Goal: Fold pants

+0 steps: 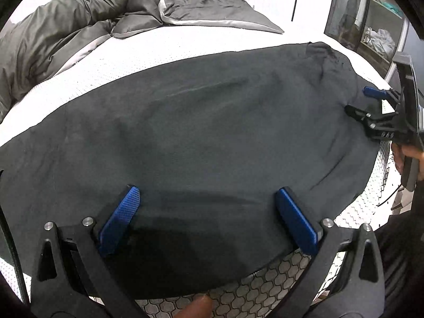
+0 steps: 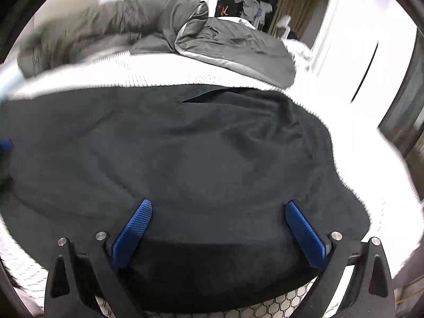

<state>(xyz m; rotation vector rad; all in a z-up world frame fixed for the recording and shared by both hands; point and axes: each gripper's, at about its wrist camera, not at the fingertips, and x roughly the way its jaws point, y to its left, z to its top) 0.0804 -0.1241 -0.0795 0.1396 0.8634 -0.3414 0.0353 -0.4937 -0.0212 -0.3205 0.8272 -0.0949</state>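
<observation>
Pants: the dark pants [image 1: 212,132] lay spread flat on the white bed [image 1: 159,53], close to its near edge, taking up most of both wrist views.
Long axis: it ran left to right across the bed, so the near long edge faced both tools square on.
Left tongs: the left tongs [image 1: 209,217] were spread wide, blue pads [image 1: 120,220] apart over the near edge of the cloth, nothing pinched between them.
Right tongs: the right tongs [image 2: 217,230] were wide as well, poised over the near hem at the right-hand end, gripping nothing.
Who's nearer: each sat right at its own stretch of the near edge, left tool toward the middle, right tool at the right end; neither looked closer than the other.
The move, as I read it: both would have to close on that near edge and carry it away toward the far edge, so the fold would run along the long axis.
Only the left view showed: the right tool [image 1: 371,106] from outside, with a hand [image 1: 409,156] behind it, low at the right end of the pants.
Only the right view showed: an open slit [image 2: 204,96] in the cloth near the far edge, perhaps a pocket or the waist; it was blurred.
Far side: a grey duvet [image 1: 66,26] lay bunched well clear of the pants.
</observation>
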